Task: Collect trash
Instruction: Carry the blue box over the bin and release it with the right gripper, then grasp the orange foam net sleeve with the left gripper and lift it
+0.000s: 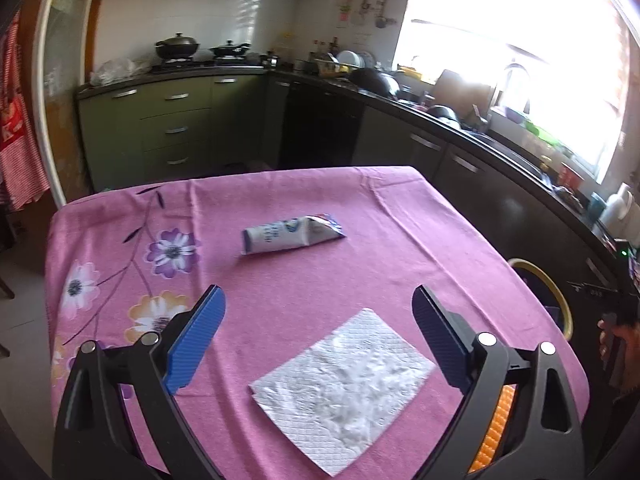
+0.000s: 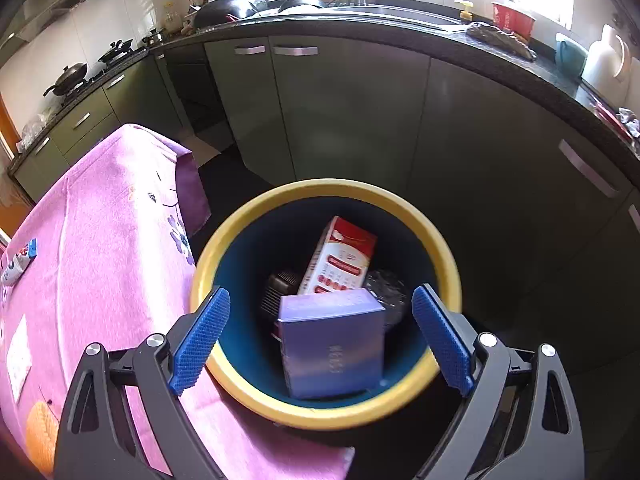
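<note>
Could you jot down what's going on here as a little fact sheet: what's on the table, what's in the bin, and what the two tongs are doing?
table: pink flowered cloth
on table: napkin, tube
bin: yellow rim, beside the table
in bin: purple box, red-and-white carton, dark items beneath, unclear
left tongs: open, empty, above the napkin
right tongs: open, empty, over the bin
left to collect: napkin, tube

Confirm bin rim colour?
Yellow rim, dark blue inside. Clearest in the right wrist view, below the open right gripper.
</note>
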A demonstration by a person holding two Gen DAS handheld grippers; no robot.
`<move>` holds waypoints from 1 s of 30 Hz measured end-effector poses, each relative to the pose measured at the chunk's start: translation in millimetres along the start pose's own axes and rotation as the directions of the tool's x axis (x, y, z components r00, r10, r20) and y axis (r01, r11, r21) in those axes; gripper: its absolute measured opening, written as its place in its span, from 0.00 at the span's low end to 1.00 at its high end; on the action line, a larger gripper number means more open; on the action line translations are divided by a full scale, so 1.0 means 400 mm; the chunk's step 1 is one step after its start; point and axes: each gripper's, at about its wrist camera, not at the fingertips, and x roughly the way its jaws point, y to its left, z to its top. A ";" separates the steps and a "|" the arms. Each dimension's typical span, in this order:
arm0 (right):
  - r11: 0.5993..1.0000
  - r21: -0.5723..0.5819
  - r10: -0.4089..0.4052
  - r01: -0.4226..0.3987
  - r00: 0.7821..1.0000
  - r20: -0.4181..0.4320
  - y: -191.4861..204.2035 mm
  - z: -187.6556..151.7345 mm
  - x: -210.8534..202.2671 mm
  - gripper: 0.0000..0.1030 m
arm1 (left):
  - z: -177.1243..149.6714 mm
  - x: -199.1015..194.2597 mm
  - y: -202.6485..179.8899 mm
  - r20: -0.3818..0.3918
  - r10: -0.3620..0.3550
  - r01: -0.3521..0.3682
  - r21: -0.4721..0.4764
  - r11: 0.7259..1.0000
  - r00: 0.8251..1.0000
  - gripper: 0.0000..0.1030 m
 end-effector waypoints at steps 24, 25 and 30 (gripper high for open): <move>0.992 -0.114 0.053 -0.052 0.999 0.011 0.043 -0.048 -0.133 0.89 | -0.238 0.033 -0.357 -0.453 -0.270 0.492 0.496 0.715 0.850 0.91; 0.991 -0.119 0.058 -0.056 0.998 0.013 0.048 -0.047 -0.136 0.89 | -0.234 0.039 -0.350 -0.453 -0.268 0.488 0.489 0.723 0.851 0.91; 0.989 -0.134 0.071 -0.069 0.997 0.010 0.063 -0.048 -0.136 0.89 | -0.234 0.057 -0.335 -0.476 -0.256 0.489 0.469 0.736 0.841 0.76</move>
